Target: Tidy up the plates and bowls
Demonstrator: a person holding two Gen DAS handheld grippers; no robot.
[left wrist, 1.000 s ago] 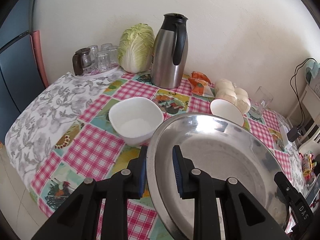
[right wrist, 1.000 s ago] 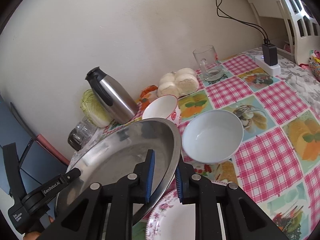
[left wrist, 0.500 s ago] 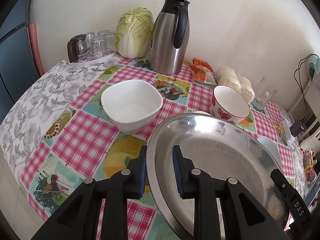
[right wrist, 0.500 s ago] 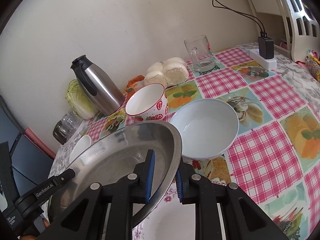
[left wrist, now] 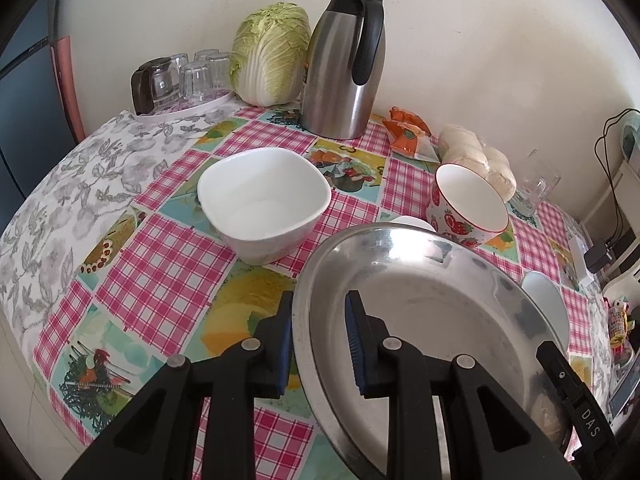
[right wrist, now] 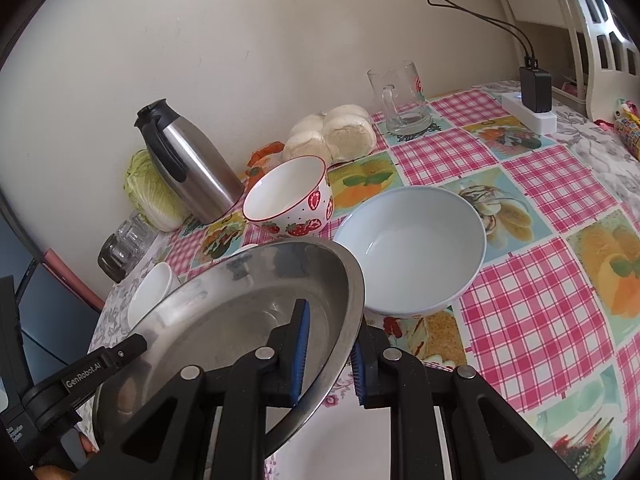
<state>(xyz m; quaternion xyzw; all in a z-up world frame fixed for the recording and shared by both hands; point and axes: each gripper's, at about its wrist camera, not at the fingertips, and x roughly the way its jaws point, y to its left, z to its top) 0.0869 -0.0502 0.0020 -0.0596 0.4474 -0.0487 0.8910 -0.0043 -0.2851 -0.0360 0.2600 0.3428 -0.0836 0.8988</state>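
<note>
Left gripper (left wrist: pixel 320 344): pinching the near rim of the metal plate (left wrist: pixel 432 320), one pad inside the dish, one outside
Right gripper (right wrist: pixel 328 356): pinching the opposite rim of the same plate, one pad on each side
Plate position: held tilted above the checked tablecloth (left wrist: pixel 152 264), over a flowered plate (right wrist: pixel 340 440) lying beneath it
Nearby: square white bowl (left wrist: pixel 262 204), strawberry bowl (right wrist: pixel 290 196), pale blue bowl (right wrist: pixel 412 252), all well clear of the grippers
Handling: likely stiff, light, slick and thin-edged; it may slip or swing
Best hold: opposite rims, kept level
</note>
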